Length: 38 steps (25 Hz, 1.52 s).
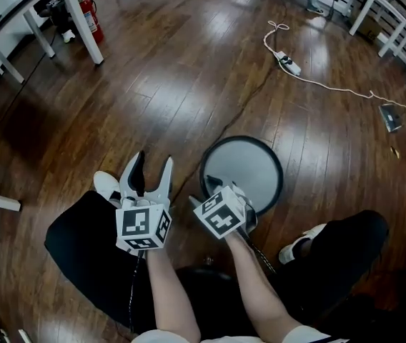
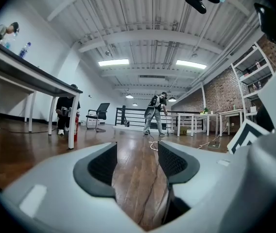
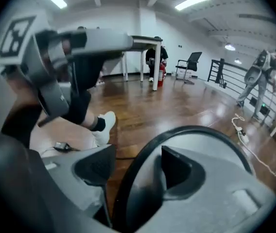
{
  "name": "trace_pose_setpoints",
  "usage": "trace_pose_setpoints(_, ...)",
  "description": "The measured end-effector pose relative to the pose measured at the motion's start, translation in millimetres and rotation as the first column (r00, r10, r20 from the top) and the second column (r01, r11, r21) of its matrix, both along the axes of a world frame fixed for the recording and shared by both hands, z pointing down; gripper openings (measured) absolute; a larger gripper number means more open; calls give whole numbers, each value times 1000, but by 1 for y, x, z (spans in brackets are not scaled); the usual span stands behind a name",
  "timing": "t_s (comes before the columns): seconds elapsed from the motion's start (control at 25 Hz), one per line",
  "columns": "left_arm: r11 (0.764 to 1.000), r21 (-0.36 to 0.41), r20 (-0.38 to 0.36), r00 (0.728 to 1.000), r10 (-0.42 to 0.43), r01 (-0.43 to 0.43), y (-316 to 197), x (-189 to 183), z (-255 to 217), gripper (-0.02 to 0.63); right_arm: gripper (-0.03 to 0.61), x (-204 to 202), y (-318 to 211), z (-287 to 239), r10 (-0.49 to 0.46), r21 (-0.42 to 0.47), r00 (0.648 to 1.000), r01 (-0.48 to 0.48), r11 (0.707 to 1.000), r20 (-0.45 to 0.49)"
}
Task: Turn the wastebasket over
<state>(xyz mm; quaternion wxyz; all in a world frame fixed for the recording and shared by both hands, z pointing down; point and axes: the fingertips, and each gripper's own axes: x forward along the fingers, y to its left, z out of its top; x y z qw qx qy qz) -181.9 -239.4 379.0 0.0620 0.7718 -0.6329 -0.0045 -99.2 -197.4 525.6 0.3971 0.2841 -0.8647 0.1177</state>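
As the wastebasket (image 1: 241,138) stands mouth-up, the right gripper (image 3: 133,166) straddles its rim.

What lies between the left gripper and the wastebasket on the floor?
Only bare wooden floor; the head view shows nothing between the left gripper and the wastebasket.

We list: bare floor (image 1: 189,84) beyond the wastebasket (image 1: 253,164); left leg (image 1: 88,256), right leg (image 1: 346,245) flanking; cable (image 1: 332,88) well right.
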Motion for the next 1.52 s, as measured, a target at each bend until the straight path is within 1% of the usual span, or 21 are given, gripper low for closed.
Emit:
trace_pose_setpoints(0.04, 1000, 0, -3, 1000, -2, 2, 0, 0, 0, 288, 268, 3, -3, 6, 7, 46, 999, -5, 999, -46)
trace_pose_setpoints(0.08, 1000, 0, -6, 1000, -6, 6, 0, -2, 0, 287, 226, 4, -7, 9, 10, 90, 996, -2, 996, -87)
trace_pose_setpoints(0.12, 1000, 0, -9, 1000, -10, 10, 0, -3, 1, 285, 199, 4, -9, 10, 10, 117, 992, 4, 993, -123)
trace_pose_setpoints(0.24, 1000, -2, -16, 1000, -12, 12, -1, -1, 2, 281, 164, 2, -9, 11, 26, 136, 982, 0, 991, -187)
trace_pose_setpoints(0.32, 1000, -2, -12, 1000, -4, 4, -1, 4, 1, 279, 138, 7, -11, 9, 56, 143, 981, -29, 989, -184)
trace_pose_setpoints(0.48, 1000, 1, -14, 1000, 9, -9, -4, 10, 1, 272, 86, 30, -27, -14, 134, 152, 986, -118, 981, -99)
trace_pose_setpoints(0.6, 1000, 1, -20, 1000, 22, -22, -7, 15, 2, 268, 71, 58, -37, -33, 179, 117, 984, -176, 977, -17)
trace_pose_setpoints(0.72, 999, -1, -22, 999, 36, -36, -9, 22, 4, 264, 71, 95, -47, -50, 252, 84, 962, -261, 962, 109)
trace_pose_setpoints(0.8, 999, -5, -23, 999, 45, -45, -11, 27, 5, 262, 69, 121, -52, -61, 279, 66, 942, -295, 953, 185)
trace_pose_setpoints(0.92, 998, -12, -23, 998, 60, -60, -15, 34, 8, 261, 67, 148, -58, -74, 326, 38, 897, -352, 935, 300)
trace_pose_setpoints(1.04, 997, -22, -21, 997, 72, -72, -17, 39, 11, 261, 67, 159, -63, -81, 354, 44, 854, -399, 916, 381)
trace_pose_setpoints(1.16, 997, -29, -21, 998, 66, -67, -17, 37, 14, 261, 67, 155, -63, -83, 335, 48, 826, -398, 916, 454)
trace_pose_setpoints(1.24, 998, -32, -23, 998, 62, -62, -18, 36, 16, 261, 67, 151, -63, -86, 325, 25, 790, -394, 919, 520)
trace_pose_setpoints(1.28, 997, -35, -23, 998, 62, -63, -18, 36, 16, 261, 67, 151, -64, -88, 327, 1, 761, -396, 918, 560)
trace_pose_setpoints(1.32, 997, -38, -23, 998, 63, -63, -19, 37, 17, 261, 66, 151, -64, -88, 335, -31, 724, -399, 917, 602)
trace_pose_setpoints(1.4, 997, -48, -22, 998, 65, -66, -20, 38, 19, 261, 63, 152, -66, -84, 369, -113, 633, -407, 907, 680)
trace_pose_setpoints(1.44, 996, -55, -21, 998, 66, -68, -20, 39, 21, 261, 63, 153, -67, -77, 397, -160, 586, -415, 896, 707)
trace_pose_setpoints(1.48, 996, -62, -18, 997, 69, -70, -20, 39, 24, 261, 63, 155, -69, -66, 435, -205, 549, -431, 879, 714)
trace_pose_setpoints(1.52, 995, -70, -15, 997, 73, -74, -19, 41, 27, 261, 60, 159, -69, -50, 479, -240, 535, -455, 857, 696)
